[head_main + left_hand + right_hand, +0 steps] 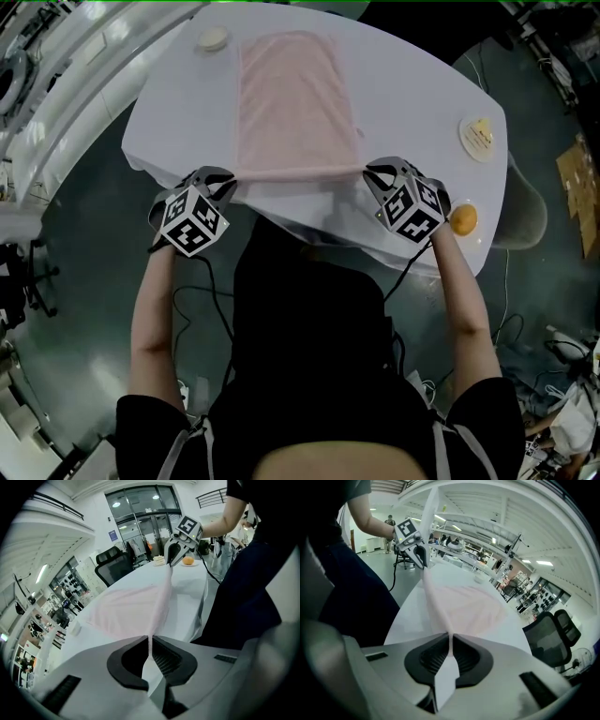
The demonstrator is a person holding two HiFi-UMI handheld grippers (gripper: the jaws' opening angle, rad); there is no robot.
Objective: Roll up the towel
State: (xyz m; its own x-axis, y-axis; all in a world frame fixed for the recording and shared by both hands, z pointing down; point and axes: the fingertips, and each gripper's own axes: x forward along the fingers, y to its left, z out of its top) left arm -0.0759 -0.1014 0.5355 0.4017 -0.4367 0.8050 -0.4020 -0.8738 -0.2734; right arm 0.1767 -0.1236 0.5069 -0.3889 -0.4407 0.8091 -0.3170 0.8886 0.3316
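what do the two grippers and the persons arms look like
The left gripper and right gripper each have a pale grey body, black ribbed jaws and a cube of black-and-white square markers. A thin black cable trails from each. The person wears a black top with short sleeves; the forearms are bare.

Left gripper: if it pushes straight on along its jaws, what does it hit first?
Probably the pink towel that the left gripper is clamped on, which spreads straight ahead of its jaws; just beneath it, the white-covered table. Depth is unclear.
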